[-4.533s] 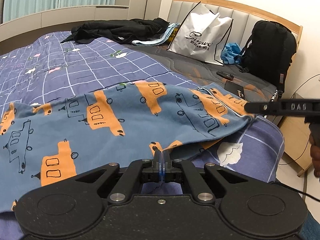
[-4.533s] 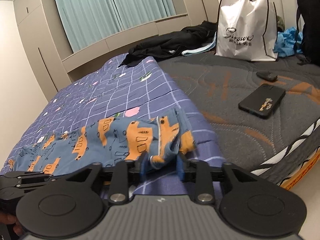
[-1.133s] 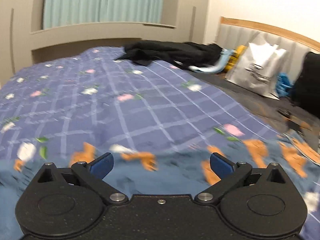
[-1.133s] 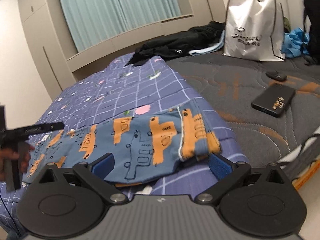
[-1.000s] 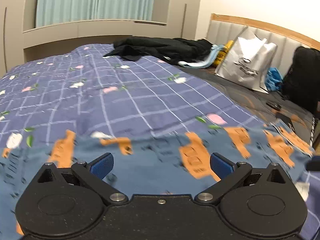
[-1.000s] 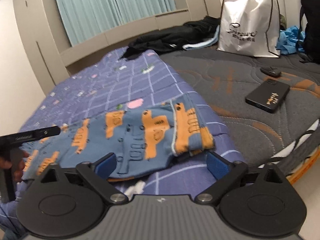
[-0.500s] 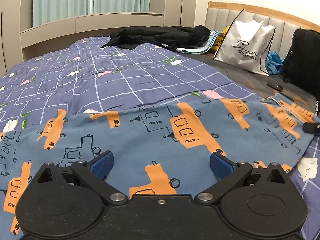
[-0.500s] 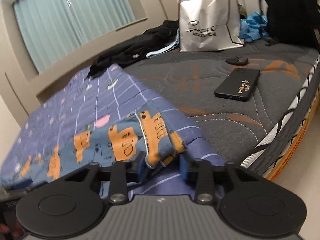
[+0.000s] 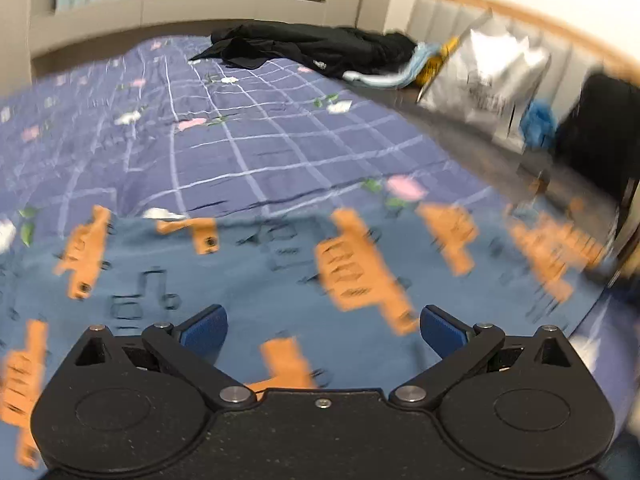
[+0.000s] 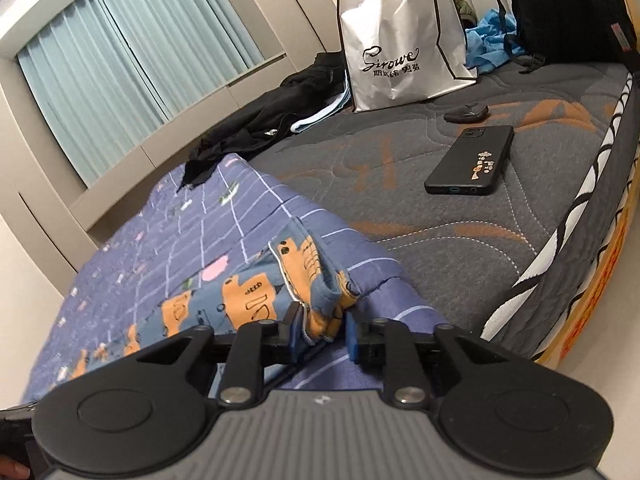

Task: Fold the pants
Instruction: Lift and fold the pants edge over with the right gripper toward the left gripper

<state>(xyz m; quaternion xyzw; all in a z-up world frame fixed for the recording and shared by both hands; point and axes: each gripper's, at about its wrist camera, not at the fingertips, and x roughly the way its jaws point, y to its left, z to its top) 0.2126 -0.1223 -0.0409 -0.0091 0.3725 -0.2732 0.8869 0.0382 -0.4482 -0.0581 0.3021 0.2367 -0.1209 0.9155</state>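
Observation:
The blue pants with orange vehicle prints lie flat across the purple checked quilt. My left gripper is open and empty, its blue pads just above the near edge of the pants. In the right wrist view the pants end in a bunched corner at the quilt's right edge. My right gripper is shut on that bunched corner, with fabric pinched between its blue pads.
A black phone and a small dark object lie on the grey mattress. A white shopping bag, a black backpack and black clothes sit at the far side. The bed's edge drops off to the right.
My right gripper has moved in and closed further on the pants' corner. My left gripper stays open and has shifted over the pants; its view is now blurred.

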